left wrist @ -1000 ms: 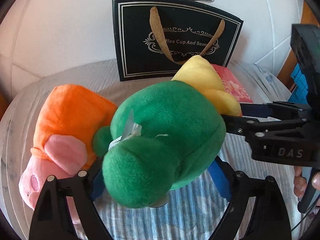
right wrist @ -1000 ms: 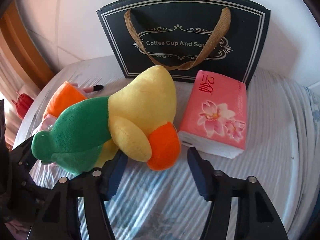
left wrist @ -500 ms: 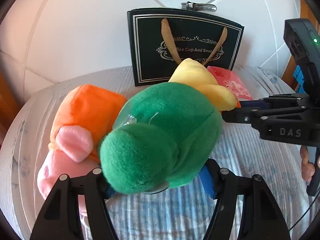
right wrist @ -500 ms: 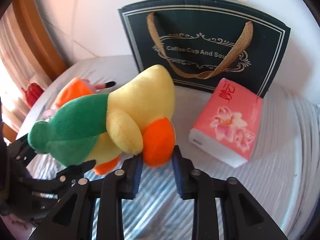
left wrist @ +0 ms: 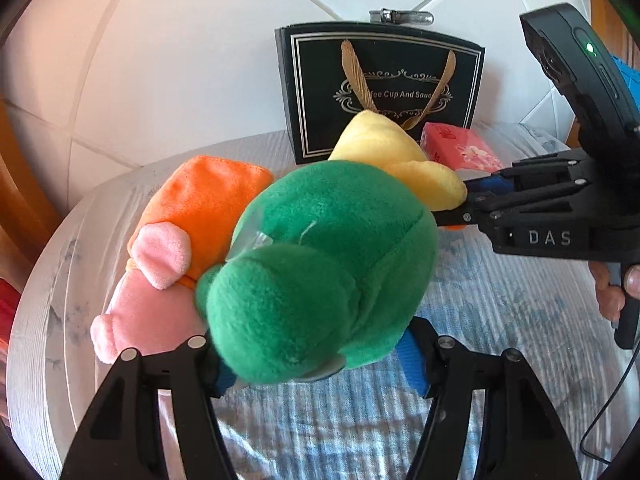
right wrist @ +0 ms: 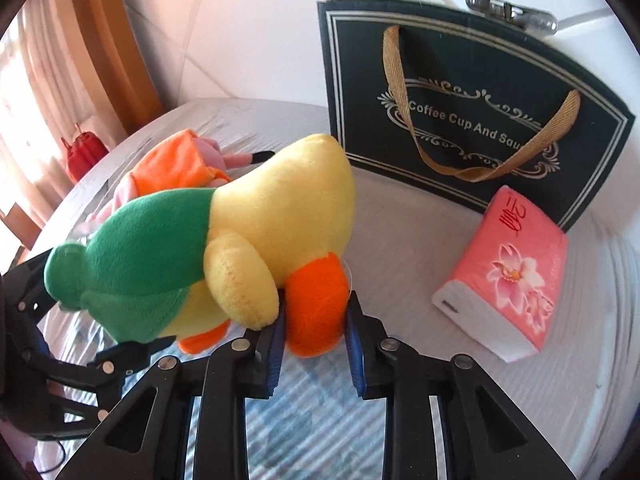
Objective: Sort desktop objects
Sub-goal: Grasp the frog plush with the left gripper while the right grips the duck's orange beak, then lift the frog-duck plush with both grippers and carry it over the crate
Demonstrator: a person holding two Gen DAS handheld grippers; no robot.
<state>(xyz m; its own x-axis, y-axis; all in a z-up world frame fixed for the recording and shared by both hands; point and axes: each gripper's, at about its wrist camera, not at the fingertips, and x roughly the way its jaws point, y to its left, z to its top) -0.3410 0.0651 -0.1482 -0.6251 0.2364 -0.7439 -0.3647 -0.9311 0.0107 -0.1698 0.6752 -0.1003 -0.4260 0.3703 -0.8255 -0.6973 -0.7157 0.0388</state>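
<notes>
Two grippers hold one plush duck (right wrist: 276, 216) above the striped cloth (left wrist: 500, 320): the left gripper (left wrist: 320, 360) clamps its green head, the right gripper (right wrist: 314, 320) pinches an orange foot. This looks like a handover or carry; next, one should let go. Beyond lie a plush pig (left wrist: 192, 216), tissue pack (right wrist: 516, 276) and gift bag (right wrist: 480, 100).

Red object (right wrist: 82, 156) by wooden frame (right wrist: 116, 48), metal clip (right wrist: 510, 12) behind.

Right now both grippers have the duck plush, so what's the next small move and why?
Probably lift it together: the left gripper clamps the duck plush at its green head, the right gripper pinches its orange foot, and it hangs close above the striped cloth.
</notes>
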